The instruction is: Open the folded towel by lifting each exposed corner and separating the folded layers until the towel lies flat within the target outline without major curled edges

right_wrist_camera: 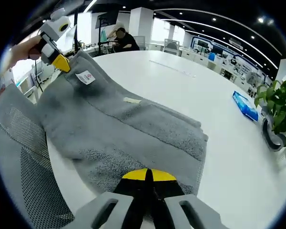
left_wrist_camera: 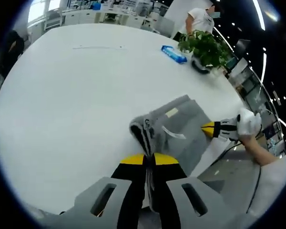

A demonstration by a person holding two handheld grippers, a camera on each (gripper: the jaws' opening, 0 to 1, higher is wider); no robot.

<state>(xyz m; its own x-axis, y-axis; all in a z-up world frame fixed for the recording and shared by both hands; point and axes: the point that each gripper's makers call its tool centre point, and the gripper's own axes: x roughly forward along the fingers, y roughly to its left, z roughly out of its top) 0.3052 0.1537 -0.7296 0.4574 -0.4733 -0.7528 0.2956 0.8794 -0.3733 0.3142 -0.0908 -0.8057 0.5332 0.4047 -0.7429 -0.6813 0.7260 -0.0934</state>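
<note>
i see a soft grey terry towel (right_wrist_camera: 124, 133), nubbly pile with a flat woven band and small sewn labels, spread over the near edge of the smooth white table (left_wrist_camera: 76, 95). a blue packet (left_wrist_camera: 174, 54) and a leafy potted plant (left_wrist_camera: 207, 47) sit well beyond it. my left gripper (left_wrist_camera: 150, 160) and right gripper (right_wrist_camera: 148, 175) each pinch a towel edge, lifting it partly unfolded and rumpled.

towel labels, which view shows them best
The right gripper view: the grey towel spreads wide there, and its labels lie flat and close. The left gripper view has the towel bunched, its labels small.
</note>
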